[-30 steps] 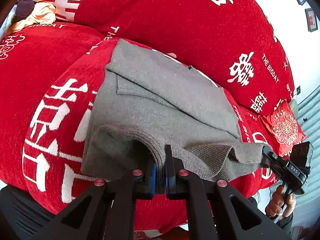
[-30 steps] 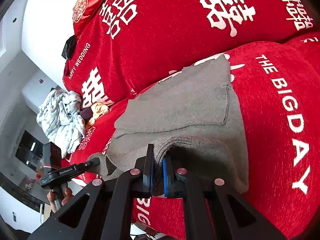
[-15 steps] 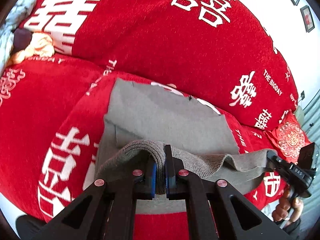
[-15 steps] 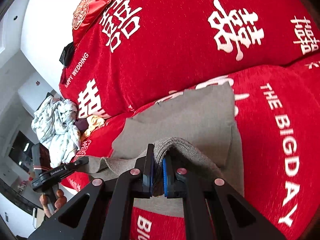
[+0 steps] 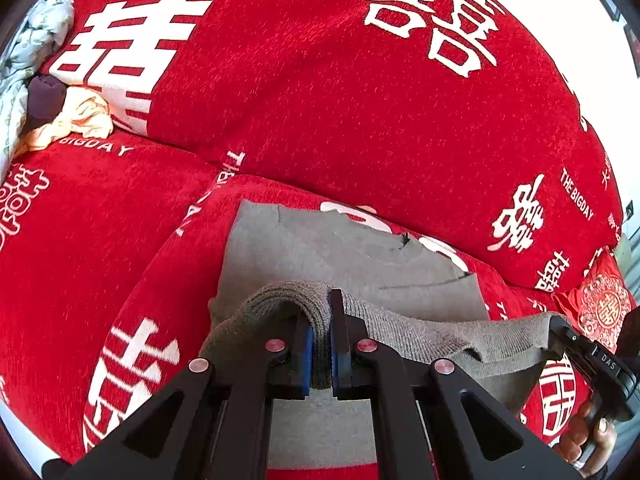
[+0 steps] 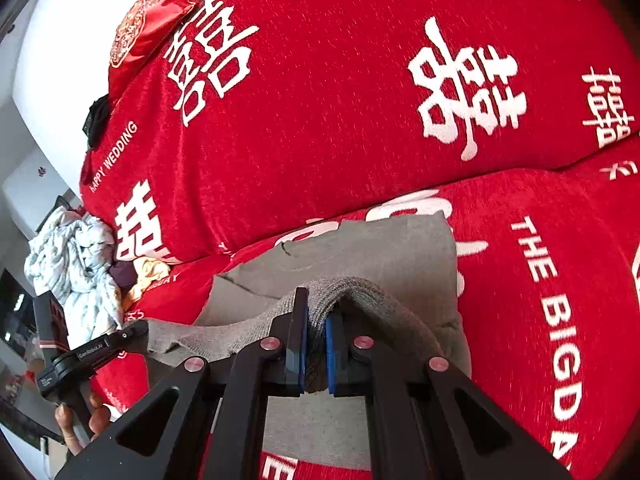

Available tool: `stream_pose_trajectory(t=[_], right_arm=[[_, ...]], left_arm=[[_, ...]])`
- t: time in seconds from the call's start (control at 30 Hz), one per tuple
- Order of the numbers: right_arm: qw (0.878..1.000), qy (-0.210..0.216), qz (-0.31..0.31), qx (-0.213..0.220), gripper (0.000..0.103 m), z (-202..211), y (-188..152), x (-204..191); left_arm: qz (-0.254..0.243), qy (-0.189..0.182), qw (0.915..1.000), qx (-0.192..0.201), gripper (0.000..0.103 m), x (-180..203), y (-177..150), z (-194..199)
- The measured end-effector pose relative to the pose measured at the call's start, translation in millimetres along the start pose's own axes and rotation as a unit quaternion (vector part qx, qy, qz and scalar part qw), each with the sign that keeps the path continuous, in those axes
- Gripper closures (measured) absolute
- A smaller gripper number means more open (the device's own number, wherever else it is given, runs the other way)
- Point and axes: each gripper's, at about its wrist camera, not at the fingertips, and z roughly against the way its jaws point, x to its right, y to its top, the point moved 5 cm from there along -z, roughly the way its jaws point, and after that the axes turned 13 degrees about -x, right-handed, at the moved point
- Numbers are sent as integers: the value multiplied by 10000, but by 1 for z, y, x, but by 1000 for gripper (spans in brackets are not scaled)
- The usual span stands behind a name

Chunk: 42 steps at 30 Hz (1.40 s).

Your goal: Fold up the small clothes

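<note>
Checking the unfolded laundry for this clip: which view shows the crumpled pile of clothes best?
The right wrist view: the pile of clothes lies mostly in frame at the sofa's end. The left wrist view shows only part, cut off at its edge.

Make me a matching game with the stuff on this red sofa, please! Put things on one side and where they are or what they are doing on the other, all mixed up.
Things:
1. grey sweater
2. left gripper
3. red embroidered cushion
4. pile of crumpled clothes

Places or states:
A. perched on top of the sofa back
B. heaped at the far end of the seat
C. shut on the sweater's ribbed hem
D. lying on the seat, near edge lifted

Pairs: 1-D, 2-C, 3-A, 4-B
</note>
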Motion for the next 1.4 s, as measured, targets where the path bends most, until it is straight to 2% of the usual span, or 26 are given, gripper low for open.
stream_pose_trajectory(t=[0.3, 0.63, 0.83, 1.1, 1.23, 1.4], right_arm=[[9996, -192, -182, -45, 96, -18, 38, 11], [9967, -528, -442, -437, 96, -70, 73, 41], [9930, -744, -530, -751, 96, -115, 87, 56], [9877, -864, -794, -1034, 96, -157, 88, 78], [9860, -726, -951, -1159, 95, -168, 88, 86], [9809, -282, -1459, -1254, 91, -169, 92, 101]], left_arm=[[-196, 234, 9995, -124, 96, 19, 44, -19], [-210, 584, 9969, -489, 96, 20, 87, -79], [49, 759, 9937, -825, 96, 0, 97, -125], [161, 856, 9894, -1161, 95, -10, 103, -166], [202, 978, 9848, -1424, 95, -15, 101, -184], [455, 669, 9830, -1645, 95, -21, 104, -182]])
